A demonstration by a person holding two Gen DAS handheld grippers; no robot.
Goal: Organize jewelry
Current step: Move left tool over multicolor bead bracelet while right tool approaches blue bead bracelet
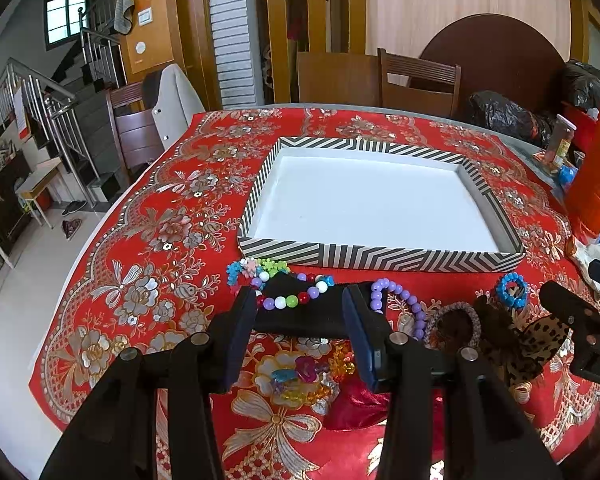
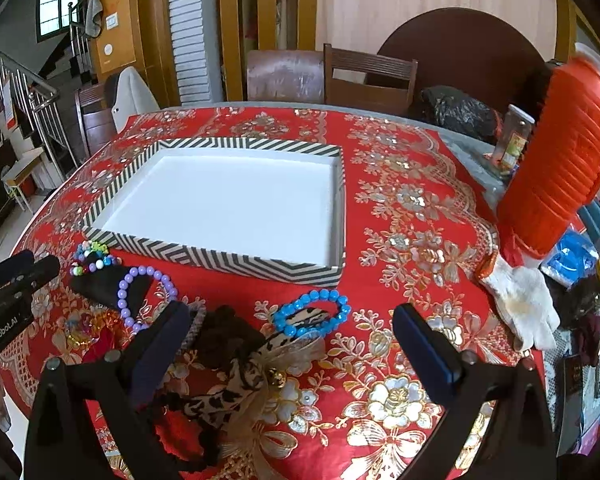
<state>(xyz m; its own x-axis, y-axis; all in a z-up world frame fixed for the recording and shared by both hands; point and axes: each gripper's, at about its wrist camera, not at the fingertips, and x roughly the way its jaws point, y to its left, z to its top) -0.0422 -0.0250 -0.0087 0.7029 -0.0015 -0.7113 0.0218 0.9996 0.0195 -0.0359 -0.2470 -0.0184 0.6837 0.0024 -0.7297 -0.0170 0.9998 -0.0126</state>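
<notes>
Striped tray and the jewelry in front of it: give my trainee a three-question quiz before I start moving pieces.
1. True or false: the striped tray already holds jewelry.
2. What colour is the bracelet nearest the right gripper? A) blue B) yellow C) white
3. How do the left gripper jaws stand?

Key:
1. False; its white floor is bare.
2. A
3. Open, holding nothing.

We are seeing the striped tray [image 2: 236, 266] lying open from above; bracelets [image 2: 312, 314] are crowding its near side, an orange container [image 2: 556, 168] is blocking the right.
</notes>
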